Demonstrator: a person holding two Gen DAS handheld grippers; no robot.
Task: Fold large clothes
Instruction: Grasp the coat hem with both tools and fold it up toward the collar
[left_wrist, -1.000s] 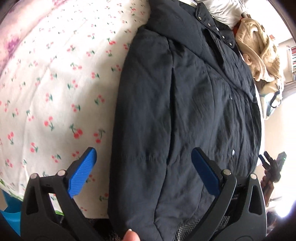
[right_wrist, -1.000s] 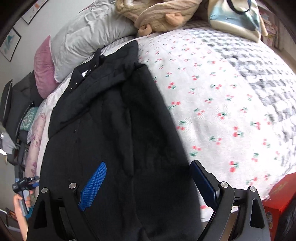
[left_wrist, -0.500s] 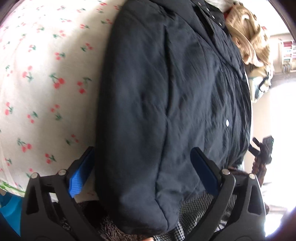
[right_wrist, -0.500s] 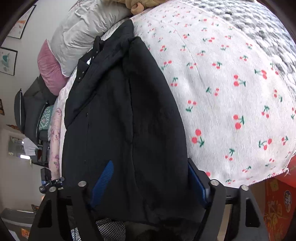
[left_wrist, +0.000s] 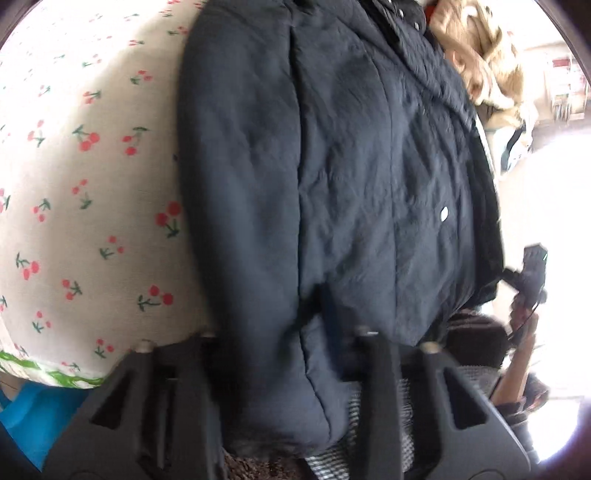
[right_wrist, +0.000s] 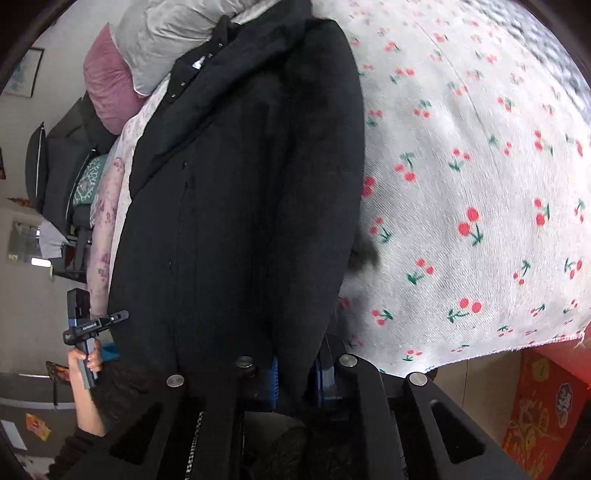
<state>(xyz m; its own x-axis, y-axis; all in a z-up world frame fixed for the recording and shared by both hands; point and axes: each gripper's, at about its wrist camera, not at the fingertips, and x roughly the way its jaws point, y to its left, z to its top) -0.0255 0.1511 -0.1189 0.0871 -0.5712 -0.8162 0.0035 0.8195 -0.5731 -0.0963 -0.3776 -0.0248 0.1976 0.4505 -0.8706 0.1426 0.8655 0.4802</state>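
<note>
Left wrist view: the left gripper (left_wrist: 284, 347) pinches the near hem of a dark jacket (left_wrist: 332, 177), its fingers pressed into the cloth.
Jacket: lies lengthwise along the bed (left_wrist: 92, 184), hem at the near edge, collar at the far end; one white snap (left_wrist: 444, 212) shows on the front.
In the way: the bunched hem covers the fingertips, so the pads are hidden.
Around: a tan plush heap (left_wrist: 480, 62) past the collar; at right, the right gripper (left_wrist: 532, 266) seen side-on in a hand, small and blurred.
Hard to make out: the window side is blown out white; a blue object at lower left is cut off.
Right wrist view: the right gripper (right_wrist: 295, 373) is closed on the hem of the jacket (right_wrist: 240, 192), a fold of cloth caught between the blue pads (right_wrist: 275, 382).
Around: a grey pillow (right_wrist: 177, 33) and a pink pillow (right_wrist: 107, 85) at the head of the bed; a red box (right_wrist: 543, 413) on the floor at lower right; the left gripper (right_wrist: 88, 328) at far left.
Hidden: the jacket's near edge drops behind the gripper.
Surface: a white cherry-print sheet (right_wrist: 461, 166) covers the bed, its edge hanging over the side.
Room: a pale wall with a framed picture (right_wrist: 24, 74) at upper left.
</note>
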